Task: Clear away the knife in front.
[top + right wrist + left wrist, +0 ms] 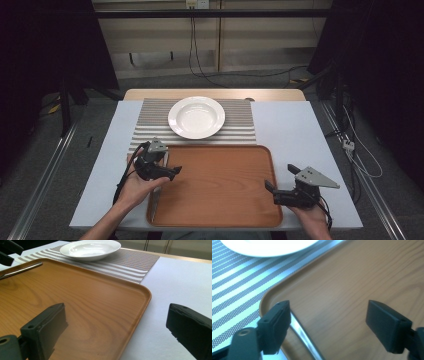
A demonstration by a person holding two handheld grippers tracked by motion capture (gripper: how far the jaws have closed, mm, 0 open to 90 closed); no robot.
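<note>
- The left gripper (pixel 169 167) hangs over the left edge of the brown wooden tray (pixel 225 200), lower middle of the high view, jaws spread wide with nothing between them.
- In the left gripper view a slim silver metal utensil handle (pixel 303 336) lies on the tray just by the left jaw, touching neither pad. It looks set down and released.
- So I'd judge one piece of cutlery is on the tray; the white round ceramic plate (pixel 196 117) sits on the grey striped placemat (pixel 240 127), upper middle of the frame, untouched.
- The right gripper (pixel 280 181) waits at the tray's lower right corner, jaws wide apart and empty.
- Hard to tell: the utensil's head is cut off at the bottom of the left gripper view, so spoon, fork or knife, I can't say. In the high view the left hand (pixel 137 187) covers most of it.
</note>
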